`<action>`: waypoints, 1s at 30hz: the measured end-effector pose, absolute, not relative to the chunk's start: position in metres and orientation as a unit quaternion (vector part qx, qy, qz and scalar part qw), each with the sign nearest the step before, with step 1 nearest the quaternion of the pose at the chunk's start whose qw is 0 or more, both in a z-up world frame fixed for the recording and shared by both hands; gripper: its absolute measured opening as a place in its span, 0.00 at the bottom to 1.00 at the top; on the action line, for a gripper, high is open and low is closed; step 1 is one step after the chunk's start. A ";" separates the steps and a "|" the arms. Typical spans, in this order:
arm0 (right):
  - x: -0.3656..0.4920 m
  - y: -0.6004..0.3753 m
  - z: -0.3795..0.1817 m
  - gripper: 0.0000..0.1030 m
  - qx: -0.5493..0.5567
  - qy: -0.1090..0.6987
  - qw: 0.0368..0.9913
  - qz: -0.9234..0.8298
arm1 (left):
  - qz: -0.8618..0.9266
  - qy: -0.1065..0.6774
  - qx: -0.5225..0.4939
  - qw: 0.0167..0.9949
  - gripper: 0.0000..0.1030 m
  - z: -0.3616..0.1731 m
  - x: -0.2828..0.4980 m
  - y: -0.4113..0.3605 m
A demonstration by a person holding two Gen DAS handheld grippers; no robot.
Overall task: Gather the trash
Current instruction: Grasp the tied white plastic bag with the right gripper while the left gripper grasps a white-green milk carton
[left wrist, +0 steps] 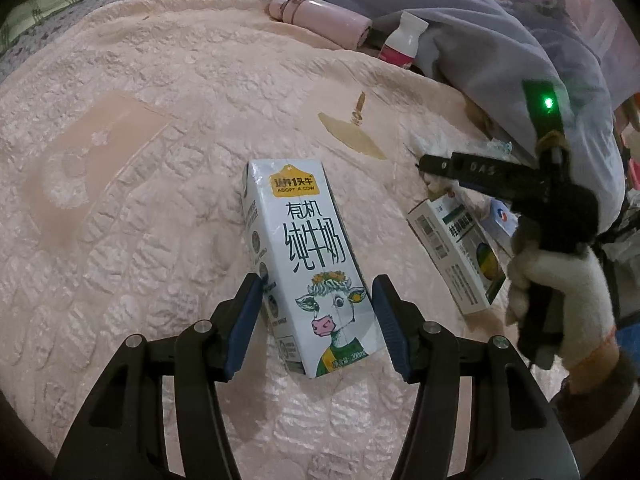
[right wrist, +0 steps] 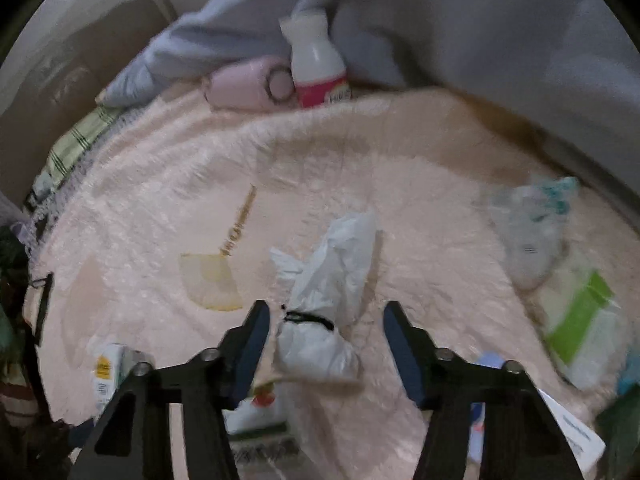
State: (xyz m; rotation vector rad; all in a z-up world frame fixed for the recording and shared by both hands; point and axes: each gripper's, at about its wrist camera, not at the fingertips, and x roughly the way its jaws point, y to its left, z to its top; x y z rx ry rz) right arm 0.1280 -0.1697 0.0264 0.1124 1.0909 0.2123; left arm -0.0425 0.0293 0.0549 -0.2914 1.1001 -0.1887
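A white milk carton (left wrist: 312, 264) with a cartoon cow lies flat on the pink blanket (left wrist: 140, 208). My left gripper (left wrist: 318, 312) straddles its lower half, jaws open, blue pads close beside its two long sides. In the right wrist view a white plastic bundle (right wrist: 324, 300) tied with a black band lies on the blanket. My right gripper (right wrist: 326, 320) stands open around its tied end, with a gap on each side. The left wrist view shows the right gripper (left wrist: 424, 166) from the side, held by a gloved hand (left wrist: 560, 292). The carton (right wrist: 106, 372) shows at that view's lower left.
A pink flask (left wrist: 320, 20) and a white bottle with a red label (left wrist: 402, 42) lie against the blue-grey duvet (left wrist: 500, 40) at the back. A green-and-white box (left wrist: 456, 256) sits right of the carton. Crumpled clear wrap (right wrist: 528, 224) and a green-white pack (right wrist: 580, 320) lie right of the bundle.
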 end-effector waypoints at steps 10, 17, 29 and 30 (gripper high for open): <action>0.088 -0.179 0.079 0.23 0.044 0.448 0.883 0.129 | -0.123 0.498 -0.139 0.847 0.50 0.066 -0.060 0.028; 0.008 -0.203 0.117 0.23 0.060 0.408 0.899 0.149 | -0.150 0.480 -0.124 0.856 0.06 0.091 -0.081 0.005; -0.093 -0.232 0.100 0.23 0.072 0.422 0.894 0.133 | -0.157 0.506 -0.111 0.841 0.47 0.079 -0.098 -0.016; -0.097 -0.233 0.098 0.23 0.074 0.424 0.893 0.133 | -0.157 0.507 -0.114 0.840 0.47 0.077 -0.096 -0.017</action>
